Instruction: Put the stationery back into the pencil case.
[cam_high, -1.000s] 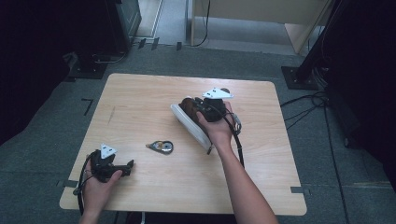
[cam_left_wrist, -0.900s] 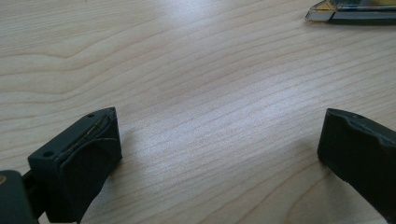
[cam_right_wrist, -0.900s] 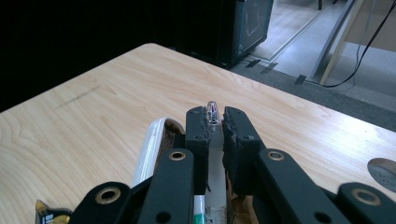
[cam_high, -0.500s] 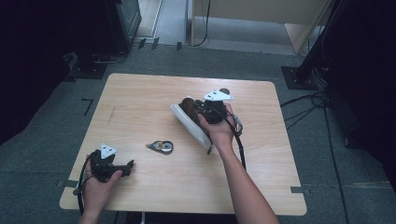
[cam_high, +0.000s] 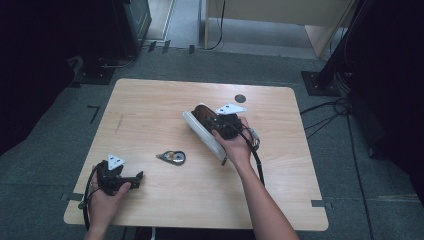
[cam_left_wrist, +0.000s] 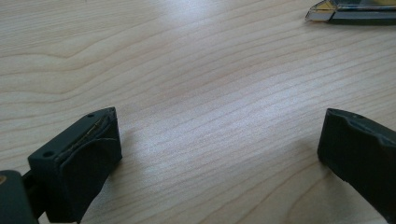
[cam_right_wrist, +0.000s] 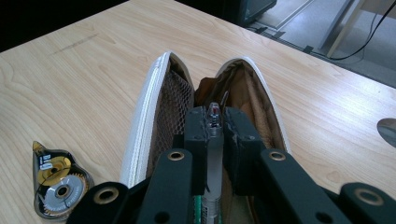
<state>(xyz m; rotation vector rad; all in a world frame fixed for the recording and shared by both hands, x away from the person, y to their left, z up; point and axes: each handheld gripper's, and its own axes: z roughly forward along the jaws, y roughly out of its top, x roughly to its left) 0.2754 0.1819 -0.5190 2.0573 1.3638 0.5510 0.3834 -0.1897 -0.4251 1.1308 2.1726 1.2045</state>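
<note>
matt wood table (cam_high: 150, 115), clear plastic pen (cam_right_wrist: 213, 154), perhaps

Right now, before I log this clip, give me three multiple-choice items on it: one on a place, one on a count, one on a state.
1. Where is the correction tape roller?
A. inside the case
B. on the table between the two grippers
C. on the floor

2. How many grippers grip something?
A. none
B. one
C. two

3. The pencil case is:
A. zipped shut
B. open
C. upside down

B: it lies on bare wood. B: the right gripper clamps a pen; the left gripper is open. B: its inside shows.
</note>
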